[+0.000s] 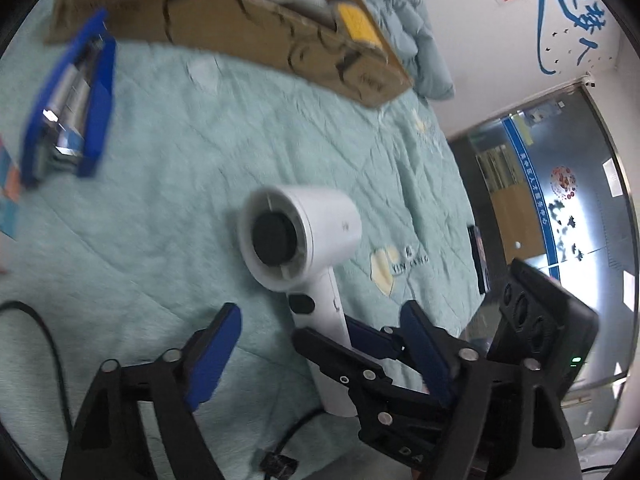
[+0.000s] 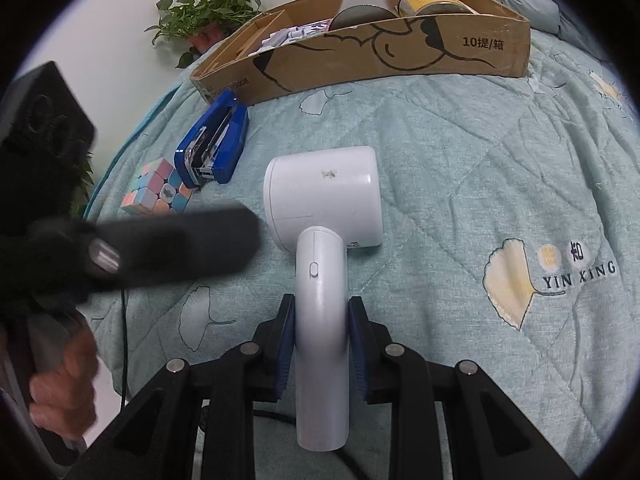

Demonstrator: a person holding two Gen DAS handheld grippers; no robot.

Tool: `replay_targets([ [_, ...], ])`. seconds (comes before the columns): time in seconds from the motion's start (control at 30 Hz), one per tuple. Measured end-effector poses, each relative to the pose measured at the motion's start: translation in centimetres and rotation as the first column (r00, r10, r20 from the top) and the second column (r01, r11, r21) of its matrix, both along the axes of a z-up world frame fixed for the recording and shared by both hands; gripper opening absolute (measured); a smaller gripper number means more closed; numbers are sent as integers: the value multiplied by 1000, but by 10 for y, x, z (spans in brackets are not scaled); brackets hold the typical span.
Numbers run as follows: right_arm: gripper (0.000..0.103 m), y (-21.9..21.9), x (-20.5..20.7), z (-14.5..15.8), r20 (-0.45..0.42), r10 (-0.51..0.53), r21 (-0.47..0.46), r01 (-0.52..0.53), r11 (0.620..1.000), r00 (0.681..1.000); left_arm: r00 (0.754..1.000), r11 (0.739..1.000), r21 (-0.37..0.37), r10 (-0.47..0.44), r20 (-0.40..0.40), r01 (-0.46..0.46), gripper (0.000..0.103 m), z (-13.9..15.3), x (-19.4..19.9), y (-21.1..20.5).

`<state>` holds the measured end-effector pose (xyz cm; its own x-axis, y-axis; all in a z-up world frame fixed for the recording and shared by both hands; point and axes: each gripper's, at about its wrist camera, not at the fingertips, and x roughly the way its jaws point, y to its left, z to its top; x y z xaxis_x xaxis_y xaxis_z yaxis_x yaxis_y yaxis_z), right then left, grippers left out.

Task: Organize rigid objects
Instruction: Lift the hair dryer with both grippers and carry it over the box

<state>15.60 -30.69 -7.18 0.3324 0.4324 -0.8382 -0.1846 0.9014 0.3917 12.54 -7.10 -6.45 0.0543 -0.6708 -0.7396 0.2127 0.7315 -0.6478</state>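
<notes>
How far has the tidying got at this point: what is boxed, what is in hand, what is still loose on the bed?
Done: the cardboard box already holds a yellow-lidded can and a few other items. In hand: the right claw is shut on the handle of the white hair dryer, which lies on the quilt; the left claw is open beside it. Left: the blue stapler and puzzle cube.

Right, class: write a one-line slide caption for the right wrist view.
Right hand-held gripper clamps the white hair dryer by its handle on the quilted bed.

Black linkage fingers (image 2: 288,344) with blue pads, silver rivets.
</notes>
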Motion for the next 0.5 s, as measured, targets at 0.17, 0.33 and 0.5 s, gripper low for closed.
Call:
replay_targets([
  [0.17,24,4,-1,0,-11,10,10,-10,1000,1000,998,1000,13,-17,-63,18,43,-22,2,-19],
  [0.33,24,16,1,7,10,34,-16,-34,999,999,999,998,47,38,-10,-37,30,-16,8,-14],
  [0.5,24,29,14,22,83,38,-26,-36,999,996,993,997,62,44,111,-51,30,22,28,0],
])
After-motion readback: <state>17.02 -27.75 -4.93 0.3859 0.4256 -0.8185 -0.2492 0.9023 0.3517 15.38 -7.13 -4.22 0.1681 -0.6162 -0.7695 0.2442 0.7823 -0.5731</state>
